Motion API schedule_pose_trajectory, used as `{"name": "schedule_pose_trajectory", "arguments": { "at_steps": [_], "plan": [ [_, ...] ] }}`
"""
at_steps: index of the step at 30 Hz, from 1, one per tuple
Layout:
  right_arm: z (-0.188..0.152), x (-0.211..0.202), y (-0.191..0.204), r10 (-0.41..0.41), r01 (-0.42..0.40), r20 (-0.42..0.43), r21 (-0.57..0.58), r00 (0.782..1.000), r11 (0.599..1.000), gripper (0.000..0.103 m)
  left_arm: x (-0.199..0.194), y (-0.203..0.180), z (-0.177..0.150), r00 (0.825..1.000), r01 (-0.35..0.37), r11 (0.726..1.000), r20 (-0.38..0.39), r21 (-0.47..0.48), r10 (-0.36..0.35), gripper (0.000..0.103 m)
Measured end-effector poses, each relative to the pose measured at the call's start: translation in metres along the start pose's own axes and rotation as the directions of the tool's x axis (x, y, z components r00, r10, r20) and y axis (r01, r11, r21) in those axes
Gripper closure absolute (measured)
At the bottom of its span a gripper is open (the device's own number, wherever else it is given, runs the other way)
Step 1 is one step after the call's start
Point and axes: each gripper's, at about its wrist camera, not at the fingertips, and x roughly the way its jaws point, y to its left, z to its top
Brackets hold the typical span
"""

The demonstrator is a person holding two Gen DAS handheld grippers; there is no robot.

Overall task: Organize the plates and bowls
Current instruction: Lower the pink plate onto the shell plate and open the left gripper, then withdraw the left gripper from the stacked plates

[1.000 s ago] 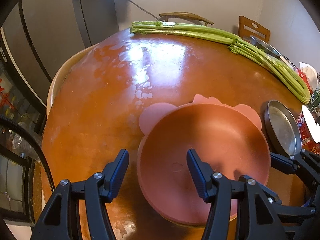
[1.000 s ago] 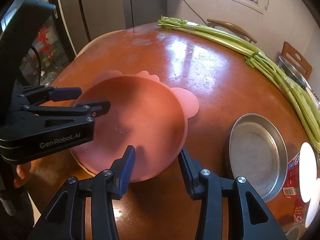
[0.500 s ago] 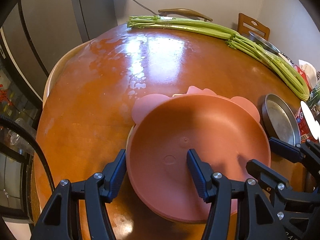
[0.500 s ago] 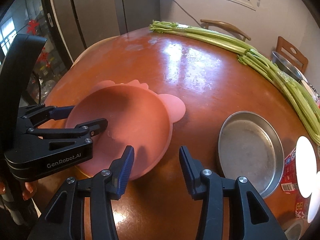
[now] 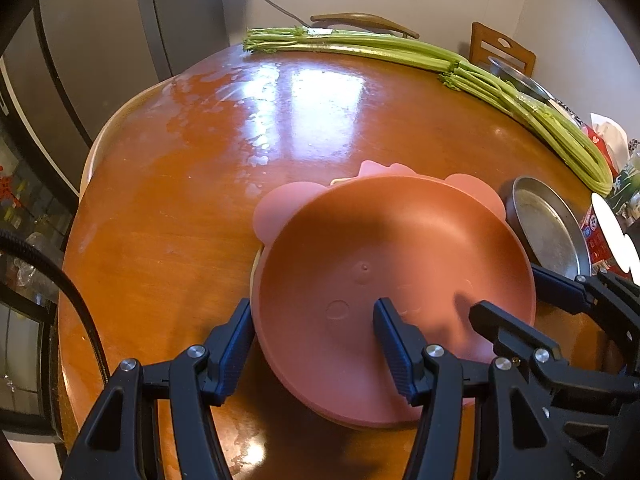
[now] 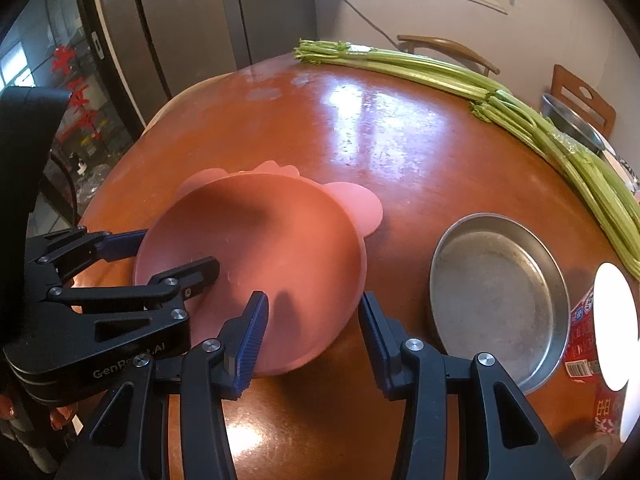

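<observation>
A pink bowl (image 5: 384, 264) sits on the wooden table on top of a pink animal-shaped plate (image 5: 288, 204) with ears. My left gripper (image 5: 316, 340) is open and straddles the bowl's near left rim, one finger outside and one inside. My right gripper (image 6: 312, 328) is open and straddles the bowl's (image 6: 256, 264) near right rim. A round metal plate (image 6: 500, 288) lies to the right of the bowl; it also shows in the left wrist view (image 5: 548, 228). The right gripper shows at the right of the left wrist view (image 5: 532, 312).
Long celery stalks (image 6: 480, 88) lie along the far and right side of the table (image 6: 400, 148). A metal bowl (image 6: 572, 124) sits beyond them by a chair (image 6: 584, 96). A red carton (image 6: 584, 344) stands at the right edge. A fridge (image 6: 200, 20) is behind.
Both grippers have moved closer to the pink bowl; each open gripper now straddles its rim. The bowl has shifted slightly toward the left.
</observation>
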Motion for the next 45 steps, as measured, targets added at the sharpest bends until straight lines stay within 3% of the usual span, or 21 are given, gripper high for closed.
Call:
{"name": "schedule_pose_trajectory", "arguments": {
  "at_steps": [15, 45],
  "plan": [
    [-0.005, -0.024, -0.006, 0.008, -0.010, 0.058, 0.025, 0.998, 1.000, 0.055, -0.028, 0.013, 0.001, 0.998, -0.028, 0.999, 0.057, -0.043, 0.030, 0.043],
    [-0.031, -0.096, -0.071, -0.036, 0.004, 0.185, 0.170, 0.982, 0.985, 0.054, -0.070, -0.067, 0.008, 0.989, -0.001, 0.995, 0.144, 0.098, -0.013, 0.043]
  ]
}}
